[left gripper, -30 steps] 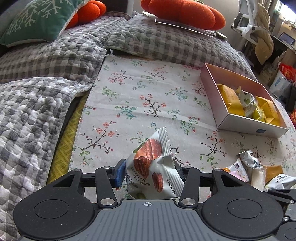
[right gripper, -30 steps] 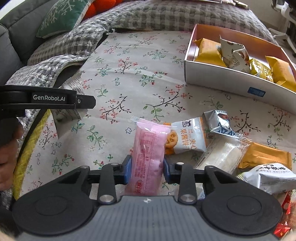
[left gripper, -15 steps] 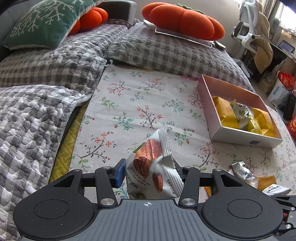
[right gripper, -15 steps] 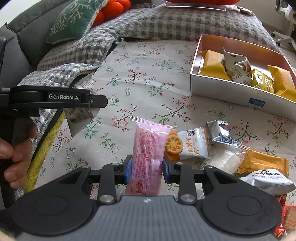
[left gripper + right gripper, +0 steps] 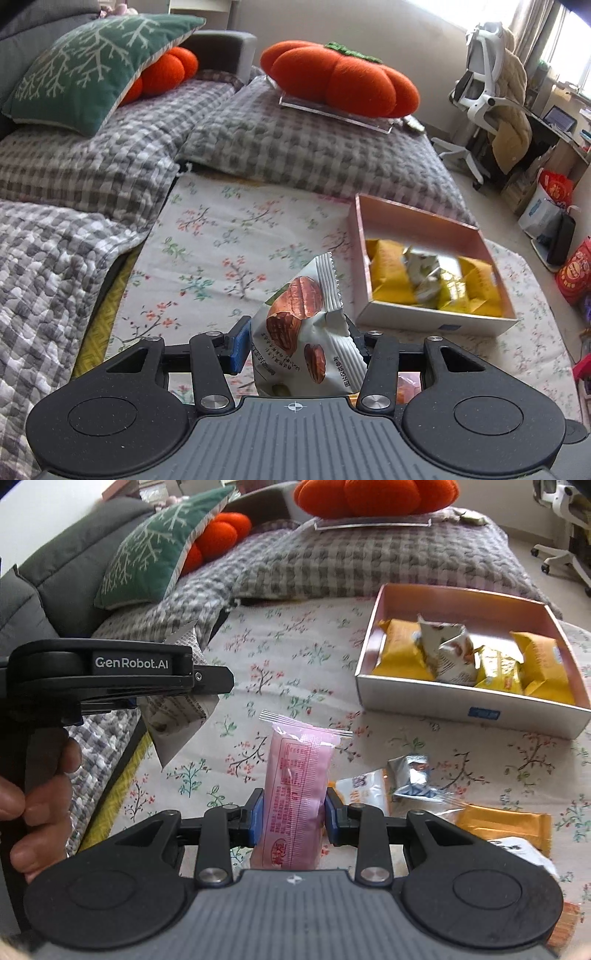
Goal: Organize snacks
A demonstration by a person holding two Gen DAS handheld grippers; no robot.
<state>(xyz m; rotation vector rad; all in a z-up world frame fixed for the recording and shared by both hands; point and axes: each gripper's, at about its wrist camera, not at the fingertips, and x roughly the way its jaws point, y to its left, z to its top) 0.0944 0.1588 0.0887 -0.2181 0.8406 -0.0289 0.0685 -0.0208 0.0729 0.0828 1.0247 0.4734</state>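
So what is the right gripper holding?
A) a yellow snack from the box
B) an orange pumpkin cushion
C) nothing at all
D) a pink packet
D: in the right wrist view the right gripper has its jaws pressed against both sides of a pink packet, which stands upright between them. The yellow snacks lie in the box further off.

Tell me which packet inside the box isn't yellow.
The crumpled white packet with nut pictures, standing between the yellow packets in the pink box. The other packets there all have plain yellow wrappers.
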